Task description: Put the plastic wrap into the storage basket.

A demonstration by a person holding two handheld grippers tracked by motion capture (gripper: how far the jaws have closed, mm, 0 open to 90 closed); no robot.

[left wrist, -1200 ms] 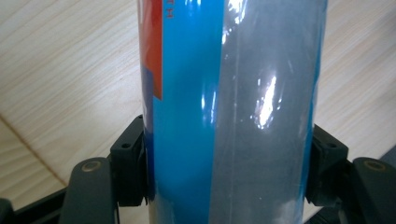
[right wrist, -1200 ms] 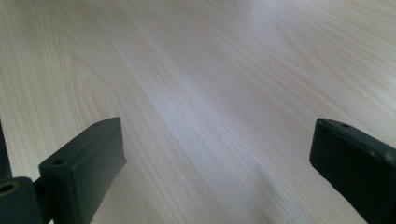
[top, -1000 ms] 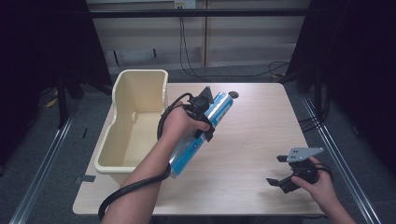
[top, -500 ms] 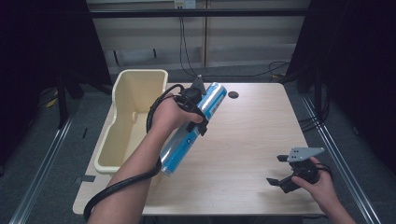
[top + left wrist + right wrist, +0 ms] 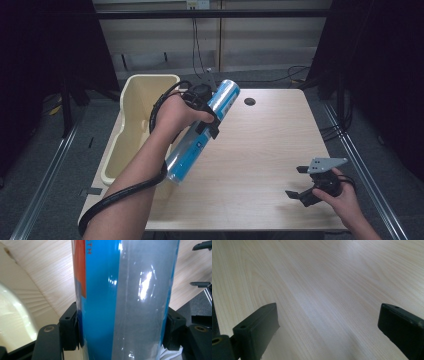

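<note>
Basically, left gripper (image 5: 207,117) was clamped around a long blue and silver tube (image 5: 200,132), both jaws pressed against its sides; the left gripper view showed the tube (image 5: 125,297) wedged between the black pads, with red lettering on an orange patch up its side. Tube was held off the wooden table (image 5: 260,150), tilted, upper end pointing away from the person, lower end hanging just beside the near right edge of the cream plastic bin (image 5: 135,125). Bin sat along the table's left edge, tube to the right of it, not inside. Black cable from the left gripper looped along the forearm. Right gripper (image 5: 300,182) rested low over the table's near right corner, well apart from the bin and the tube, jaws spread wide with nothing between them; right gripper view had bare wood grain (image 5: 324,290) between the two pads. A dark round hole (image 5: 250,101) sat in the tabletop at the far edge, right of the tube's upper end.
</note>
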